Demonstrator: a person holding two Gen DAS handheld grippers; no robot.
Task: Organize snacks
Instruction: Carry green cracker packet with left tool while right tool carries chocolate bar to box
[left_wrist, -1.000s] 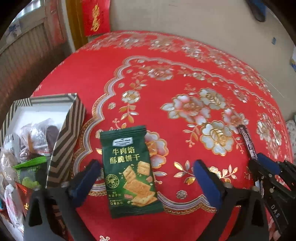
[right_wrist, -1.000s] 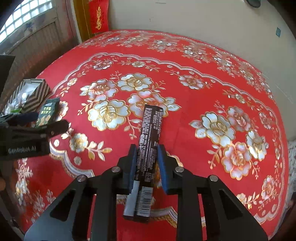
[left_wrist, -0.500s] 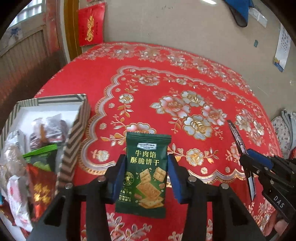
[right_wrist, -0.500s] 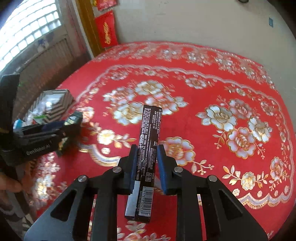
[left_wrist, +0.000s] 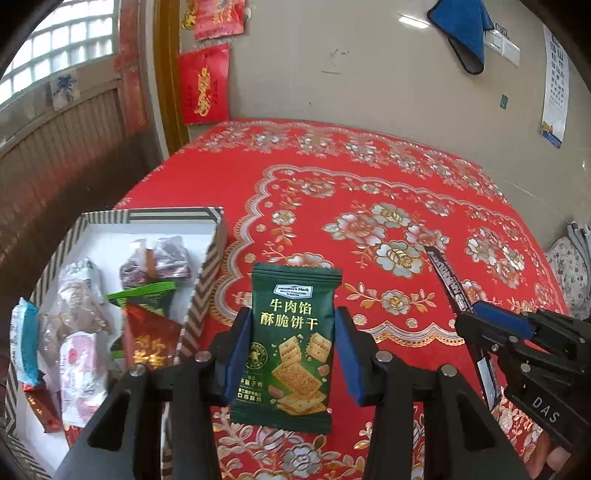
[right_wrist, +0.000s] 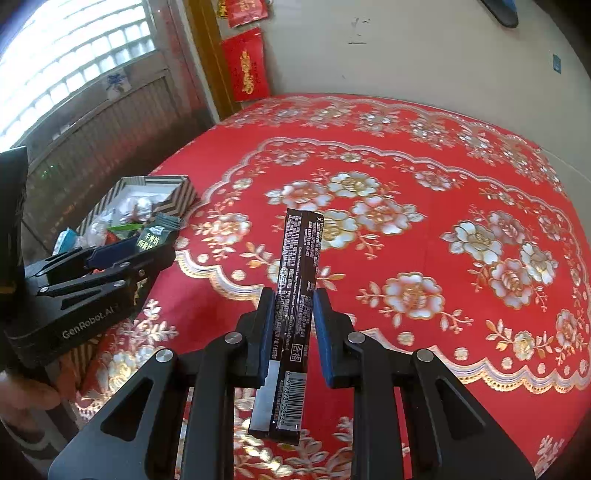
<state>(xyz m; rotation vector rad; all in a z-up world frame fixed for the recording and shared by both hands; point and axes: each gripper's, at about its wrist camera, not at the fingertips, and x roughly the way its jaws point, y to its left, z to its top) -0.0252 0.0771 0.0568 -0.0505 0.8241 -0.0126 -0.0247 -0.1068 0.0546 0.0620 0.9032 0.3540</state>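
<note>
Your left gripper (left_wrist: 290, 354) has its blue pads pressed against both sides of a green cracker packet (left_wrist: 290, 343), which stands upright at the bottom centre of the left wrist view, lifted clear of the red floral tablecloth (left_wrist: 369, 184). The jaws are only partly closed, held apart by the width of the packet. Your right gripper (right_wrist: 293, 328) is clamped almost fully together on a long dark snack bar (right_wrist: 295, 295); in the right wrist view the bar runs from the bottom centre up toward the middle of the frame, barcode end nearest the camera, its far end tilted slightly to the right and raised above the cloth. At the lower left of the left wrist view sits the striped box (left_wrist: 207, 280), open at the top, just beside the green packet and to its left. Inside it you have a jumble of wrapped snacks: a red packet (left_wrist: 151, 339) with gold lettering, a green-edged packet (left_wrist: 142, 291), a clear bag of dark brown pieces (left_wrist: 159, 258), and pale and blue wrappers along the left wall. In the right wrist view the same box lies at the middle left, beyond your left gripper, well apart from the bar. A fingertip (right_wrist: 26, 391) shows at the lower left edge, under the left tool's body.
</note>
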